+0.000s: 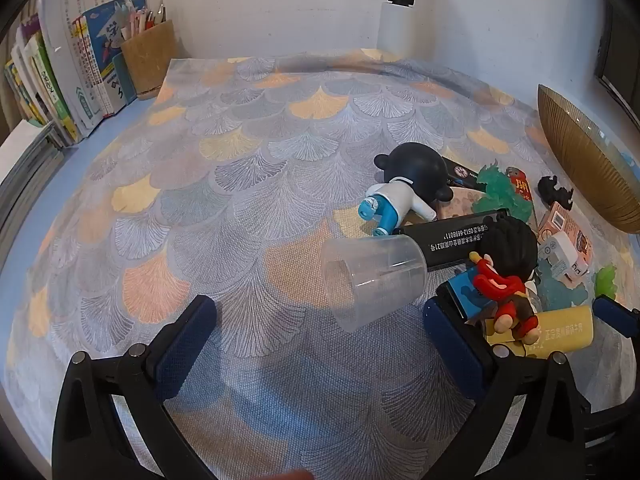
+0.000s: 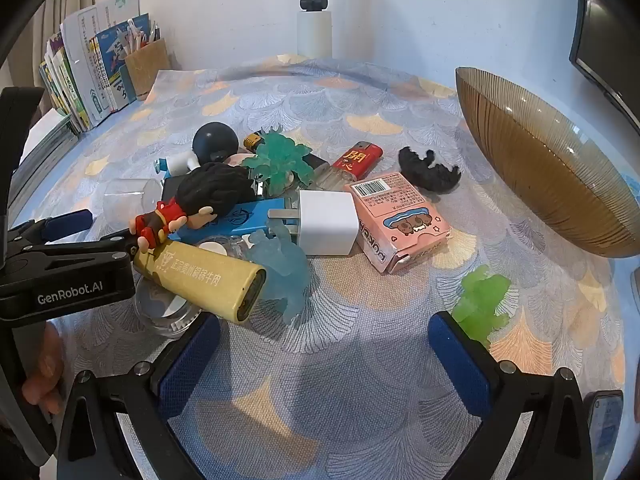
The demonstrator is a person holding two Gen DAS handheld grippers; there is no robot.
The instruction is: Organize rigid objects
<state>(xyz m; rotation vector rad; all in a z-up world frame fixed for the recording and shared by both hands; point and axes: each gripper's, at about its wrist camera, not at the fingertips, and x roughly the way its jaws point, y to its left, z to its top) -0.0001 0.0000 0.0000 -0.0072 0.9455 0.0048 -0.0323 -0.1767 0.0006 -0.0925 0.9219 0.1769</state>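
Clutter heaped at mid-cloth, nothing yet in the ribbed amber bowl (image 2: pixel 532 168) standing well off to the right by the wall. Both claws spread wide and empty: left gripper (image 1: pixel 320 316) poised just short of the clear plastic cup (image 1: pixel 370 280) lying on its side, right gripper (image 2: pixel 324 332) hanging over bare cloth between the pale blue translucent figure (image 2: pixel 282 268) and the green translucent figure (image 2: pixel 482 300). Best to start at the loose edges, probably the green figure, apart from the pile. Approach low, straddling the piece squarely, closing gently on its broadest part. Avoid dragging through the stacked gold lighter (image 2: pixel 200 276) and red-clad doll (image 2: pixel 184 204), likely to topple. Cup rolls easily; pinch across the wall, not the rim.
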